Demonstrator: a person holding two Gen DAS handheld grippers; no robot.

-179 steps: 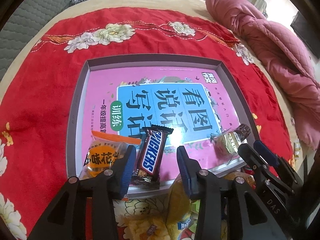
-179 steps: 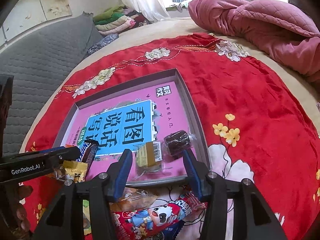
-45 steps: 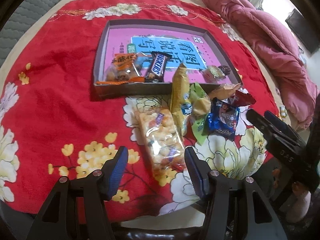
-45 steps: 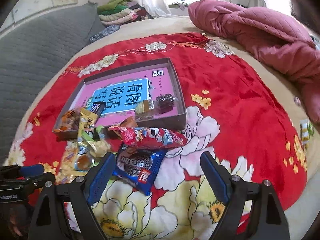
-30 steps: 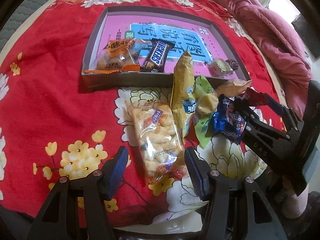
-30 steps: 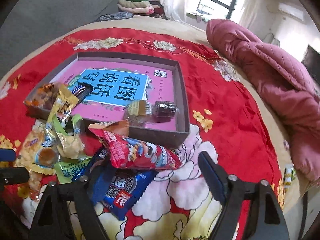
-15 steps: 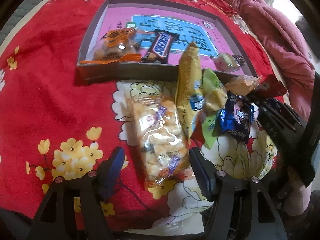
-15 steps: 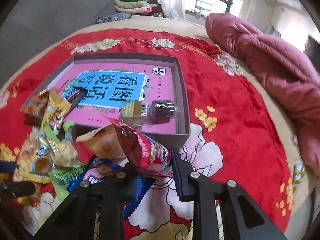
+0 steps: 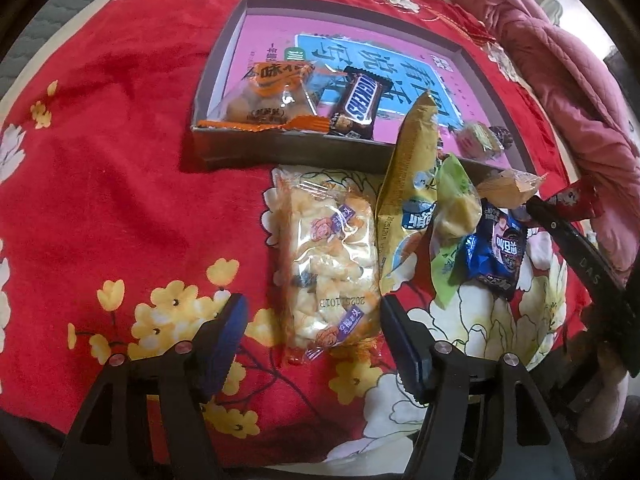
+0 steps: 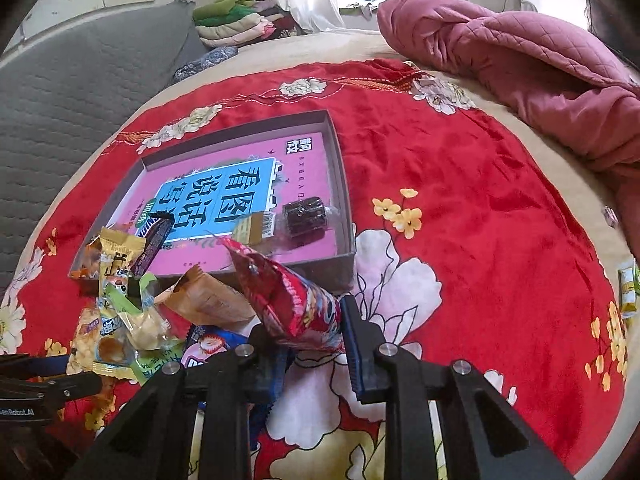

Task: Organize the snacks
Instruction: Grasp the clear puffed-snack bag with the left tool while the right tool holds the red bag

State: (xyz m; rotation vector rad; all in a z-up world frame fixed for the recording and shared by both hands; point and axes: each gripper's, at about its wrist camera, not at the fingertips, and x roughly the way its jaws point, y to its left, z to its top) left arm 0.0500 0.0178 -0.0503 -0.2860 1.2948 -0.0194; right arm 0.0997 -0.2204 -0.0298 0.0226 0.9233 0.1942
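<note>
A grey box (image 9: 208,92) with a pink book cover as its floor lies on the red cloth; it holds an orange packet (image 9: 268,96), a Snickers bar (image 9: 358,100) and two small sweets (image 10: 304,214). My left gripper (image 9: 312,320) is open, its fingers on either side of the near end of a clear puffed-snack bag (image 9: 328,260). My right gripper (image 10: 308,332) is shut on a red snack packet (image 10: 284,292) and holds it lifted in front of the box. A yellow packet (image 9: 412,184), a green packet (image 9: 452,216) and a blue packet (image 9: 496,248) lie in the pile.
A tan packet (image 10: 208,300) lies by the box's near wall (image 10: 336,268). A pink quilt (image 10: 520,56) is at the far right and a grey cushion (image 10: 80,92) at the left. A small packet (image 10: 626,288) lies near the right edge.
My right gripper closed on the red packet and raised it off the pile. My left gripper moved in towards the clear puffed-snack bag, still open.
</note>
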